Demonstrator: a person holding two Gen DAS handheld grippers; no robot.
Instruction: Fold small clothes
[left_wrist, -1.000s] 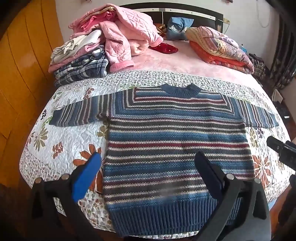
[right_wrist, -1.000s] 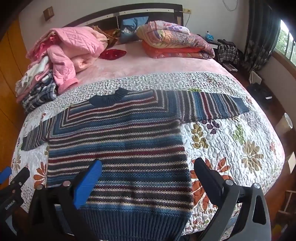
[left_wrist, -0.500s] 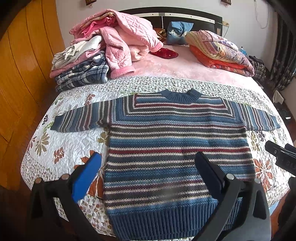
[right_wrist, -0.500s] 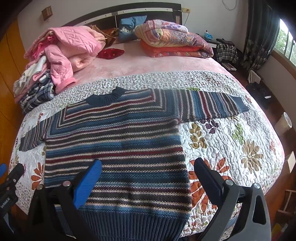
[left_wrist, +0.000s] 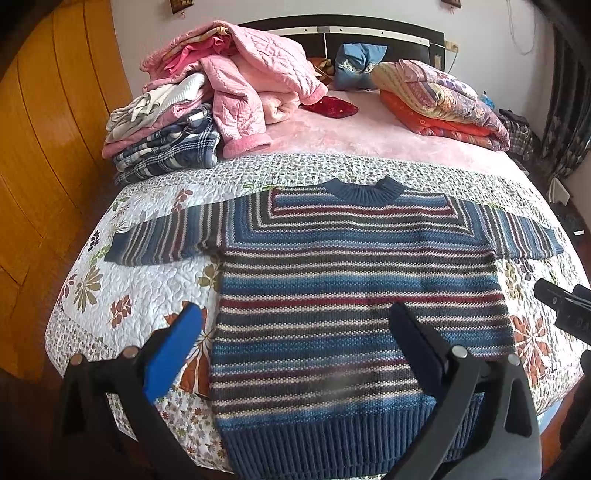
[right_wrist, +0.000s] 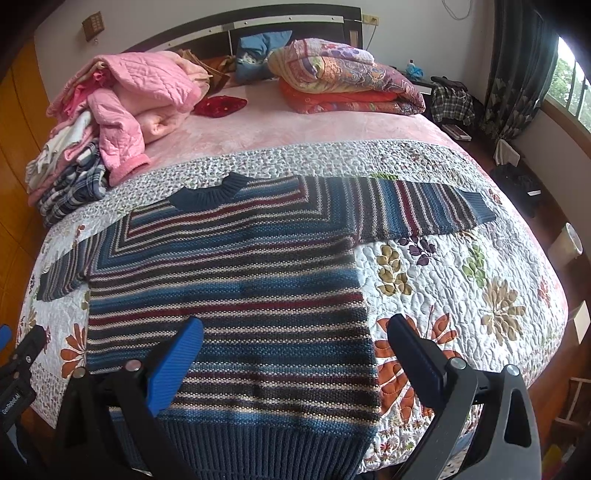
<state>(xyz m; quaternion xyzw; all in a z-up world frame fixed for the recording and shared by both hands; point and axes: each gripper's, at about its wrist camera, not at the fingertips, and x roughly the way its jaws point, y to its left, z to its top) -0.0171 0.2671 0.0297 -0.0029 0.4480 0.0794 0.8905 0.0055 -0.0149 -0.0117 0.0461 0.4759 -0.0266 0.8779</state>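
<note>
Both claws hang released w/ nothing in them: your left claw (left_wrist: 295, 347) over the hem's left half, your right claw (right_wrist: 295, 350) over the hem's right half, jaws wide apart on each. Striped knit sweater (left_wrist: 351, 295) lies flat, front up, on the floral quilt (left_wrist: 147, 288) at the foot of the bed, collar (left_wrist: 365, 190) toward 12 o'clock, ribbed hem (left_wrist: 332, 439) at 6 o'clock nearest you. Sleeves are spread straight out: left sleeve (left_wrist: 166, 240) to 9 o'clock, right sleeve (right_wrist: 417, 210) to 3 o'clock. Prob laid out this way so each fold line is easy to see. Looks like no fold made yet; you're lined up at the hem, one claw per side, likely to pinch the bottom corners or go for the sleeves first. Pile of pink & plaid clothes (left_wrist: 207, 110) sits at 10 o'clock, well apart; folded quilts (left_wrist: 439, 99) at 2 o'clock.
</note>
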